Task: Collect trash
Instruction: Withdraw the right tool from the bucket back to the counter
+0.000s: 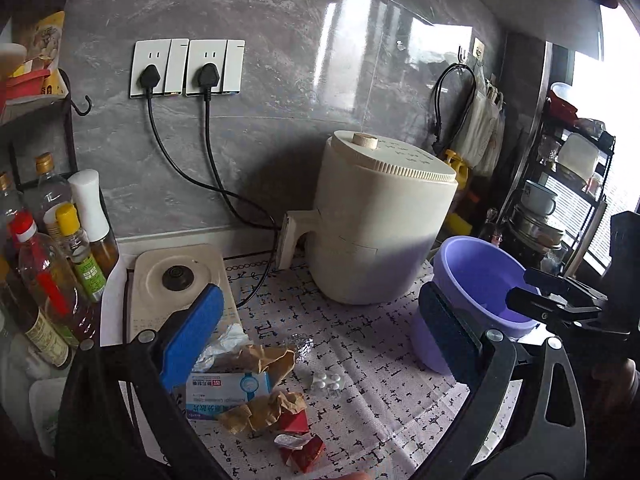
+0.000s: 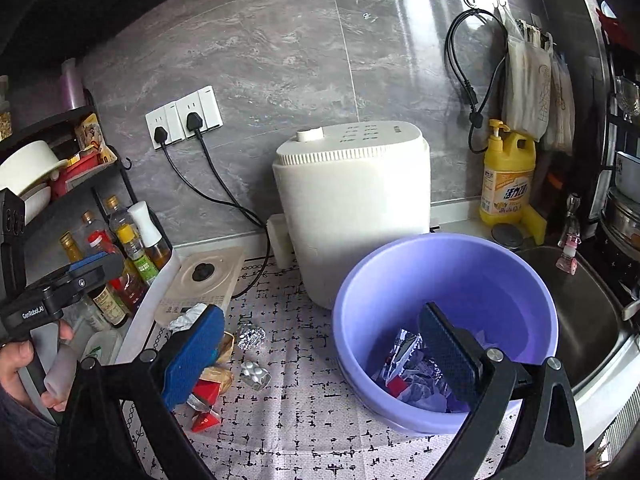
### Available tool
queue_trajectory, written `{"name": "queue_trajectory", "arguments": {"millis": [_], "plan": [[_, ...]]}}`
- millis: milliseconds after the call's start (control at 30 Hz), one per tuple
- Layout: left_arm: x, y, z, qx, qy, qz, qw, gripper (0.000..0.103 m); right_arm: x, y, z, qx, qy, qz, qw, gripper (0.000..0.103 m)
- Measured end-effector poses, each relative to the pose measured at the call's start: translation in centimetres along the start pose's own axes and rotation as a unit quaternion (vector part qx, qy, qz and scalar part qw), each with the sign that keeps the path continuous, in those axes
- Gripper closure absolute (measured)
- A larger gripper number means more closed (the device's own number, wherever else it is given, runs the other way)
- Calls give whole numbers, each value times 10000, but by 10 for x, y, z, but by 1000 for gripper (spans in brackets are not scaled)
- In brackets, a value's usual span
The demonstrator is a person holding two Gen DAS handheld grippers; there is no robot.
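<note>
Loose trash lies on the patterned mat: crumpled brown paper (image 1: 260, 360), a blue-and-white medicine box (image 1: 228, 390), a pill blister (image 1: 328, 382), a foil ball (image 1: 302, 346) and red wrappers (image 1: 300, 444). My left gripper (image 1: 320, 344) hangs open just above this pile with nothing between its pads. A purple bin (image 2: 440, 280) stands to the right and holds wrappers and foil (image 2: 416, 376). My right gripper (image 2: 320, 356) is open and empty. Its right finger is over the bin's inside and its left finger (image 2: 192, 356) is above the brown paper (image 2: 220, 376).
A cream air fryer (image 1: 380, 232) stands behind the mat, with plugged cords on the wall. Oil and sauce bottles (image 1: 60, 264) crowd the left, next to a kettle base (image 1: 176, 276). A steel sink (image 2: 580, 312), a yellow detergent bottle (image 2: 508, 176) and a rack are on the right.
</note>
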State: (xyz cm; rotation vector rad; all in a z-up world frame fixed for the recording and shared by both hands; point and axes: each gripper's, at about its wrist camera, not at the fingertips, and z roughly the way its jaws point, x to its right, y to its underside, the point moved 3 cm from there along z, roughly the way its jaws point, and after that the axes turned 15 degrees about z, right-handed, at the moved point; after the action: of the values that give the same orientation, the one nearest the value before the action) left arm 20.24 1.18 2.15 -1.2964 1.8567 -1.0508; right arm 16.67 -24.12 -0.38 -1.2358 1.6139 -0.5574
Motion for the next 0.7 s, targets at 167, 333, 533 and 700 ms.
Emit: {"name": "queue_trajectory", "arguments": {"millis": [167,333,533,700], "plan": [[-13,25,-28,-81,-422,-316,9986,6,-21,12,9,-205,-405,-262,9986,8],[-14,49,-51,-161,-665,-490,9965,6,-39,27,13,-416,-683,-481,9956,8],[-12,77,-67,-292,-878,-745,9929,6,-51,46,16,-684,-905,-708,9910,8],[-6,99,-69,-402,-948,-893,9907,6,-54,64,19,-830,-1053,-916,9867,8]]}}
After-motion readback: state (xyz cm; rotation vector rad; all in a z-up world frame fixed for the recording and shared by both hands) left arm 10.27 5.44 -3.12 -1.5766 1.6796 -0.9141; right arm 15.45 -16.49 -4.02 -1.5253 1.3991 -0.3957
